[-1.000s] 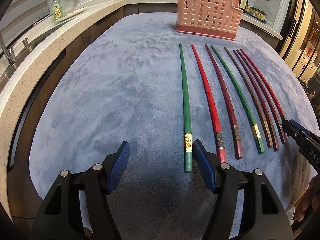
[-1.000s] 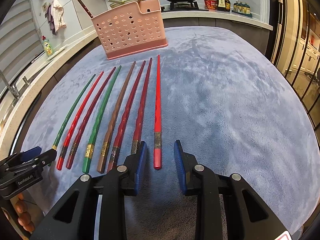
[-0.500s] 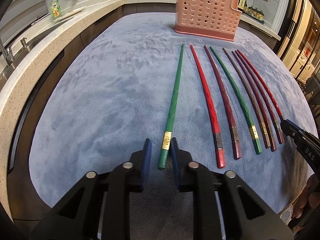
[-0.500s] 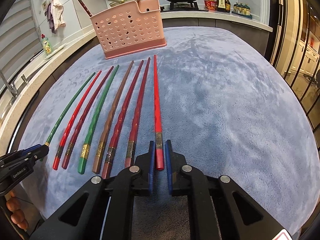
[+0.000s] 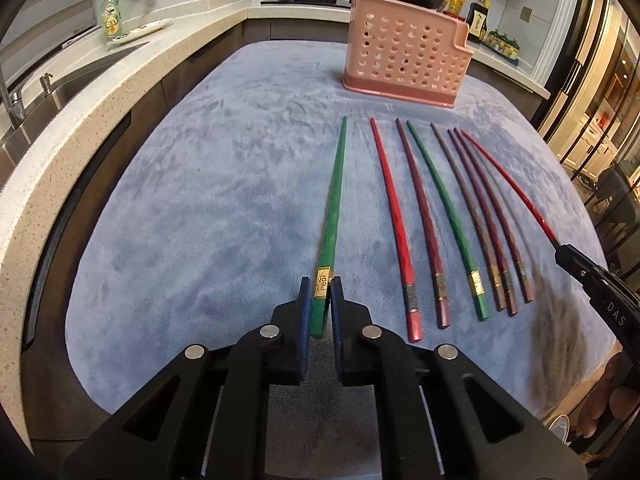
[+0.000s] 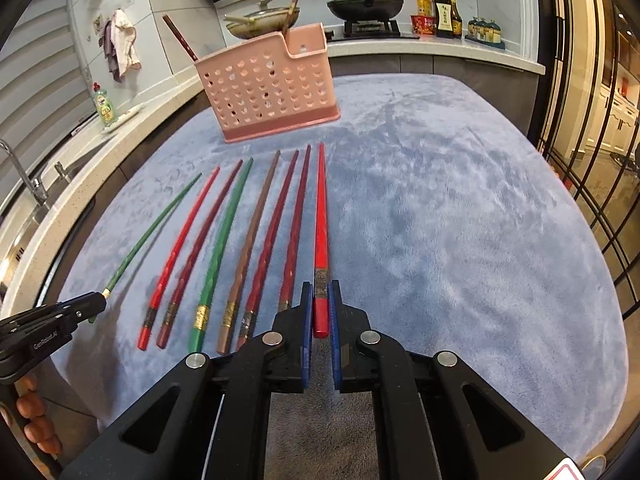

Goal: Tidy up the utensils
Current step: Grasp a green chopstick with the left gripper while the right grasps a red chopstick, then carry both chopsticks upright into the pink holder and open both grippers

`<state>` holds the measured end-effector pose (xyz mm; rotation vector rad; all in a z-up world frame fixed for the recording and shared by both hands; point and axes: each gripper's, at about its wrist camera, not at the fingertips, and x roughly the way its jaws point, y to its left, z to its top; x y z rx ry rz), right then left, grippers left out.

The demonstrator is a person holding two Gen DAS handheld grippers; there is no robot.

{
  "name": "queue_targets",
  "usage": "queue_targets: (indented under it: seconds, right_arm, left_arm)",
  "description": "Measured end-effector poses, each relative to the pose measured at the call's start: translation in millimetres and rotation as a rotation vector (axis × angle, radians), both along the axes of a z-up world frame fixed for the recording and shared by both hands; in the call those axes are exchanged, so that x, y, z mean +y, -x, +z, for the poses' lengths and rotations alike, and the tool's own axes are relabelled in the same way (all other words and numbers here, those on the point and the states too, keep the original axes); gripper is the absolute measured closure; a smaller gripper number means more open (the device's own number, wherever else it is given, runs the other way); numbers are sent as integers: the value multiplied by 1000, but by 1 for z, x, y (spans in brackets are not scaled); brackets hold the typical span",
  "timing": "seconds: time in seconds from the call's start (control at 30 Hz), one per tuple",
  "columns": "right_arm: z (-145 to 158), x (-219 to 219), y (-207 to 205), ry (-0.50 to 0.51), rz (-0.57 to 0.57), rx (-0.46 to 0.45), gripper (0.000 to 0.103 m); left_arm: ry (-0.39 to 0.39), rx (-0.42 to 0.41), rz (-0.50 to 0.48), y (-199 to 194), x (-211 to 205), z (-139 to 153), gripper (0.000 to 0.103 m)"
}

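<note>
Grey cloth (image 5: 200,208) — each tool pinches one chopstick, seemingly lifted.

Left wrist view: sits just behind the left gripper (image 5: 320,300), angled down across the table (image 5: 200,208) toward the pink basket (image 5: 404,64) and stove wall. Right wrist view: same close, downward pose behind the right gripper (image 6: 321,304). Shared: basket, chopstick row (image 6: 224,248), each other's gripper at frame edge.
</note>
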<state>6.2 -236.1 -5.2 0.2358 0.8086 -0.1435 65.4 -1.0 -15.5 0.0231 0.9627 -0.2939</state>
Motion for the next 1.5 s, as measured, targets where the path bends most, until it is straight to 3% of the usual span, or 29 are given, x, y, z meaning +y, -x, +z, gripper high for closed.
queue_targets:
  seconds: [0.5, 0.8, 1.5]
  right_arm:
    - [78, -13, 10, -7, -27, -169, 96]
    - [123, -32, 10, -6, -65, -269, 96]
    - [191, -54, -35, -24, -66, -420, 96]
  left_arm:
    - [85, -118, 12, 1, 8, 73, 95]
    - [98, -205, 16, -13, 5, 117, 95]
    - [135, -382, -17, -73, -29, 205, 96]
